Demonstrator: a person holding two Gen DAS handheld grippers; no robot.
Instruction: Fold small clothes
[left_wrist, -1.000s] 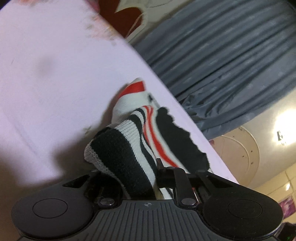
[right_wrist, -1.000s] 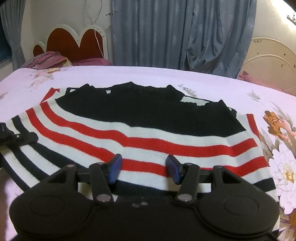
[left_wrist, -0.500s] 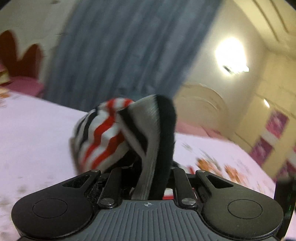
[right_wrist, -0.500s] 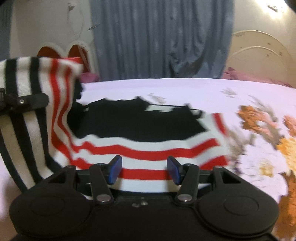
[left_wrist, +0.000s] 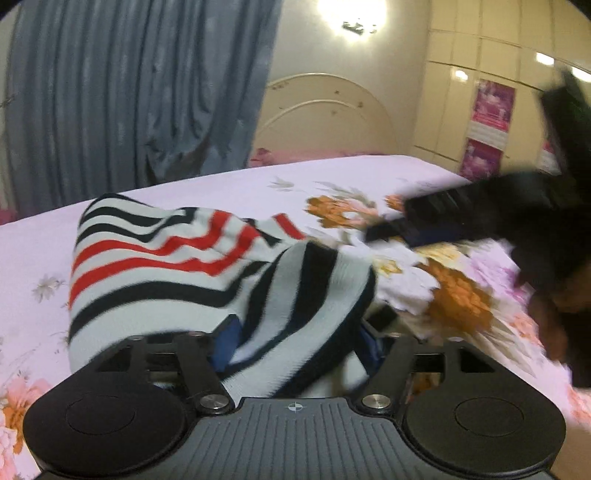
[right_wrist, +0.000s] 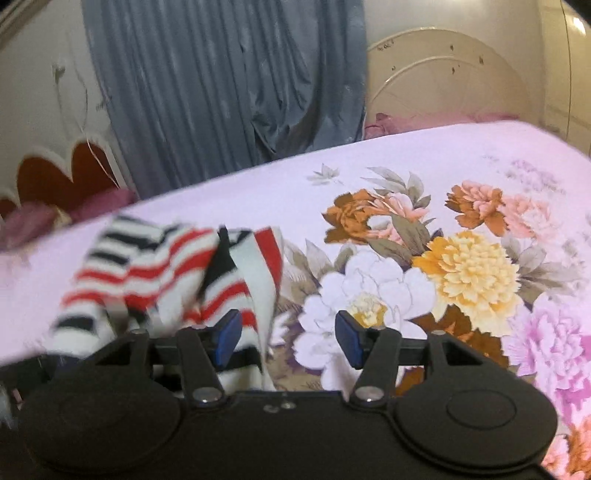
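The red, white and black striped sweater (left_wrist: 155, 266) lies bunched and folded over on the floral bed sheet (left_wrist: 221, 181). My left gripper (left_wrist: 297, 343) sits low over its near end, and its jaws are opening. A thick fold of the knit lies loose between the blue pads (left_wrist: 226, 343). In the right wrist view the sweater (right_wrist: 155, 266) is at the left. My right gripper (right_wrist: 288, 334) hovers over the sheet's flower print, and its jaws are opening. Only the sweater's white edge strip hangs beside the left pad (right_wrist: 229, 332), not pinched. The right gripper (left_wrist: 461, 218) also shows blurred at the right of the left wrist view.
A grey-blue curtain (right_wrist: 221, 85) hangs behind the bed. A red scalloped headboard (right_wrist: 66, 173) is at the far left and a cream arched board (left_wrist: 325, 110) beyond the far edge. Wardrobe doors (left_wrist: 480, 74) stand at the right. A hand (left_wrist: 554, 306) holds the right gripper.
The left gripper swung the sweater's side up and over, rolled level, and its jaws spread. The right gripper slid right off the flat sweater. The sweater went from spread flat to bunched.
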